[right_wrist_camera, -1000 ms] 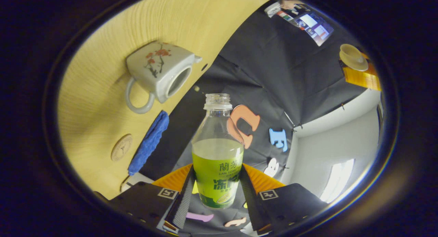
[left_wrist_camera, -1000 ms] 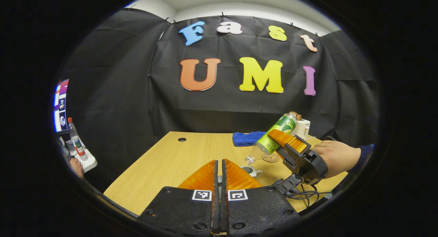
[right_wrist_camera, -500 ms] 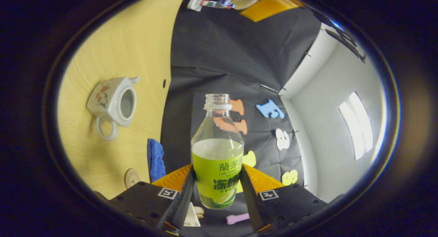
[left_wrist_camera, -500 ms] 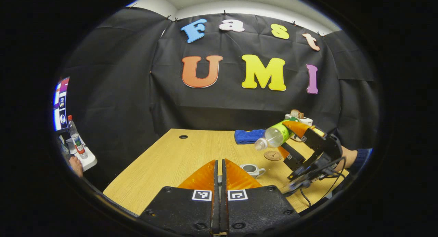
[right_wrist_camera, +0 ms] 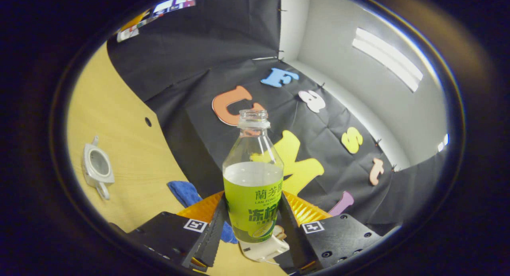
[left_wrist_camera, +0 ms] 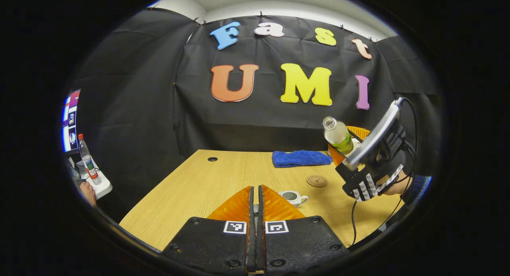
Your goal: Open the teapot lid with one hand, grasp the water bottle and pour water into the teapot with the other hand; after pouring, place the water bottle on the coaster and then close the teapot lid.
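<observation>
Holding: my right gripper (right_wrist_camera: 252,224) clamps the water bottle (right_wrist_camera: 253,188) at its labelled lower body, one finger pressing each side; the neck is uncapped.
Bottle attitude: in the left gripper view the bottle (left_wrist_camera: 337,136) stands nearly upright, raised above the table's (left_wrist_camera: 207,184) far right part, neck tipped slightly left.
Left gripper: my left gripper (left_wrist_camera: 255,204) has its fingers drawn together with only a thin slit between; whether anything is pinched there I cannot tell.
Teapot: the teapot (left_wrist_camera: 293,197) sits lidless on the table just beyond my left fingertips, below and left of the bottle, well apart from it.
Coaster: the round coaster (left_wrist_camera: 317,181) lies bare between teapot and right gripper (left_wrist_camera: 350,146).
Edges and room: a blue cloth (left_wrist_camera: 301,158) lies along the far edge; the table's left half is open wood.
Right gripper view: the teapot (right_wrist_camera: 97,170) appears far left, mouth showing, with the cloth (right_wrist_camera: 184,192) nearer my fingers.
</observation>
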`<state>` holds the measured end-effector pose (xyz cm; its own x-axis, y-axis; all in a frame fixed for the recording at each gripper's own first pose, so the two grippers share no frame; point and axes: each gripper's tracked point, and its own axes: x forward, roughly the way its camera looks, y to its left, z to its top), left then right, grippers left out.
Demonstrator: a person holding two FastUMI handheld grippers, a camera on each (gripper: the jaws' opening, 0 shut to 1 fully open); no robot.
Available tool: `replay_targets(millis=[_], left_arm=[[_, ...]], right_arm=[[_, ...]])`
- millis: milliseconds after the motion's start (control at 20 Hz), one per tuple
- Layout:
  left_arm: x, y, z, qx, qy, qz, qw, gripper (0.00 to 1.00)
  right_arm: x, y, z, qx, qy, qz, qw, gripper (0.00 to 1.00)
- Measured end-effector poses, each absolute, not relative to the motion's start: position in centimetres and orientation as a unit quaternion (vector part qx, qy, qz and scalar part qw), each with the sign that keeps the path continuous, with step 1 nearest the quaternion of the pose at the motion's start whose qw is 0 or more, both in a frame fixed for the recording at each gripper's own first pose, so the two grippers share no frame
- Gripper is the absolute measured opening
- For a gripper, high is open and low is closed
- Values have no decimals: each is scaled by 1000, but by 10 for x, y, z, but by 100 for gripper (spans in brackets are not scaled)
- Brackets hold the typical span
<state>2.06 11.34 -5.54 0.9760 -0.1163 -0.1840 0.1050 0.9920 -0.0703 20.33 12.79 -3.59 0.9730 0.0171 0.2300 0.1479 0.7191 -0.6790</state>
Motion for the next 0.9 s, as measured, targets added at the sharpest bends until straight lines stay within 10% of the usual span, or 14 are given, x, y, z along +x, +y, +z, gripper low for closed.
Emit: replay_targets(millis=[450, 900], left_arm=[[21, 113, -57, -31, 96, -55, 993, 3], [24, 108, -63, -31, 105, -64, 992, 3]], right_arm=[[246, 105, -75, -104, 29, -12, 994, 71], [282, 107, -134, 51, 121, 8, 991, 72]])
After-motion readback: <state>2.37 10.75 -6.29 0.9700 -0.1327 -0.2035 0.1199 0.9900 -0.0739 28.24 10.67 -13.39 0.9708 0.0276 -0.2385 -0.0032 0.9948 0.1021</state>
